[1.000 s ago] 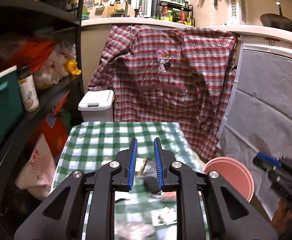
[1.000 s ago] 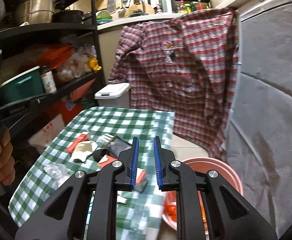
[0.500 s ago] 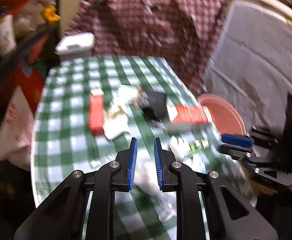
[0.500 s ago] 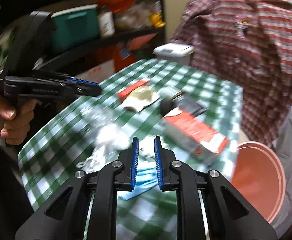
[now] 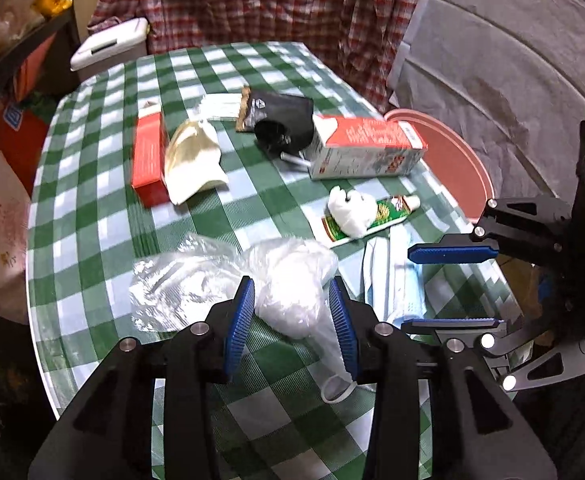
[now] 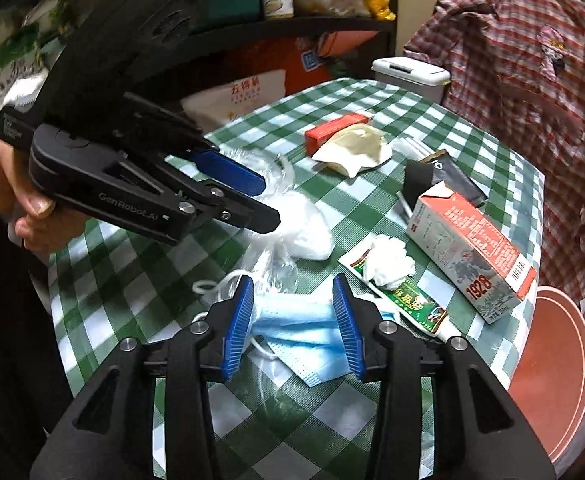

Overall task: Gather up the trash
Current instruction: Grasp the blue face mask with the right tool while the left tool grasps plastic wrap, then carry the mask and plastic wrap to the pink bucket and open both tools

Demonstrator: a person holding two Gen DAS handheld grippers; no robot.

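Note:
Trash lies scattered on a table under a green checked cloth [image 5: 92, 240]. My left gripper [image 5: 291, 300] points down at a crumpled clear plastic bag [image 5: 292, 276]. Its jaws are opening and the bag lies between them, with the pads apart from it. My right gripper [image 6: 292, 292] hovers over a blue face mask [image 6: 304, 332] near the front edge. Its jaws are opening too, the mask between the fingers and not pressed. Each gripper shows in the other's view: the left gripper [image 6: 264, 200] in a person's hand, and the right gripper [image 5: 424, 288] beside the mask [image 5: 396, 280].
Further back lie a toothpaste tube [image 5: 388, 208] under a white tissue wad [image 5: 350, 210], a milk carton [image 5: 364, 152], a black pouch [image 5: 280, 120], a cream wrapper [image 5: 192, 160] and a red box [image 5: 148, 160]. A pink basin [image 6: 552, 368] sits beside the table; a white bin [image 5: 108, 44] behind.
Both grippers have come down and tipped toward the tabletop. Their jaws, nearly shut before, now stand apart. The right gripper has swung in from the basin side over the mask.

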